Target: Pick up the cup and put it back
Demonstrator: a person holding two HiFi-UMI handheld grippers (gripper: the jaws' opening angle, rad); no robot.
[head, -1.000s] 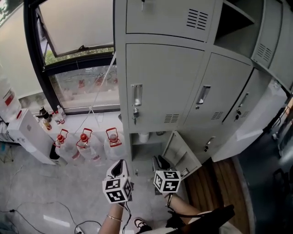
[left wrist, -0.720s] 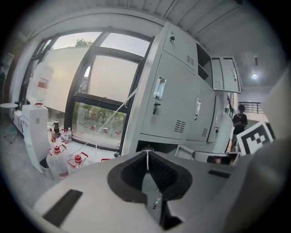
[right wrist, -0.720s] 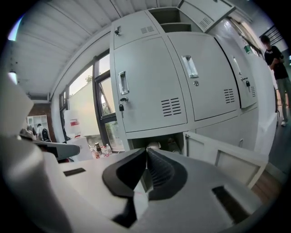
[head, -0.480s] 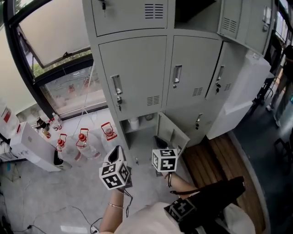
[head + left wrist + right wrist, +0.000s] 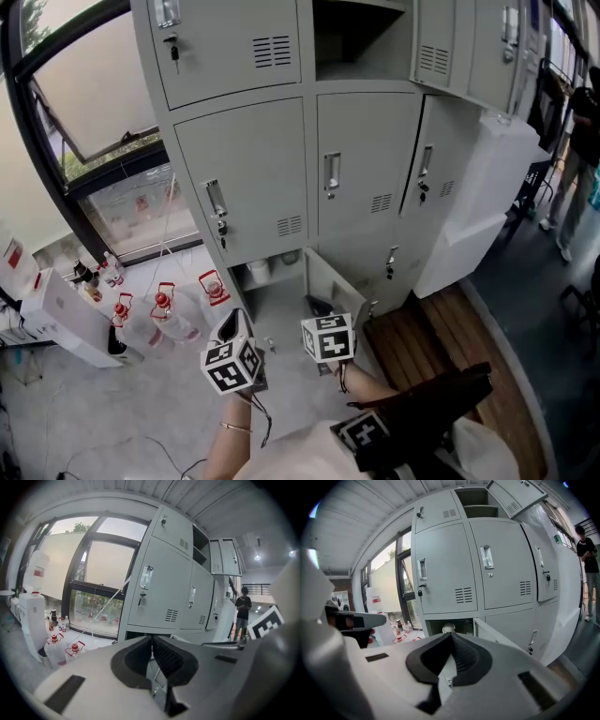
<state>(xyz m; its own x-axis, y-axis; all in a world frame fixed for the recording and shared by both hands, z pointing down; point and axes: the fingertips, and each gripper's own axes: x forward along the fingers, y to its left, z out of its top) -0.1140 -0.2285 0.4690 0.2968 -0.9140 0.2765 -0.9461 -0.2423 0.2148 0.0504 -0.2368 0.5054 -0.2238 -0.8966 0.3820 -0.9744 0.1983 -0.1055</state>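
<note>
Left gripper (image 5: 232, 324) and right gripper (image 5: 320, 308) are both pinched closed, empty; the cup (image 5: 259, 270) sits in the open locker (image 5: 281, 296).

Lockers (image 5: 253, 178) are smooth matt grey painted metal, handles (image 5: 331, 174) shiny, chrome-look. Floor (image 5: 103, 403) pale, polished, stone-look; boards (image 5: 422, 328) beside it brown matt wood. Jugs (image 5: 176, 326) clear glossy plastic, red caps. Shells of left gripper (image 5: 151, 640) and right gripper (image 5: 451, 637) matt pale-grey plastic; fingers (image 5: 168, 657) black, ribbed, rubbery. Cup (image 5: 448, 628) plain white, material unclear.
</note>
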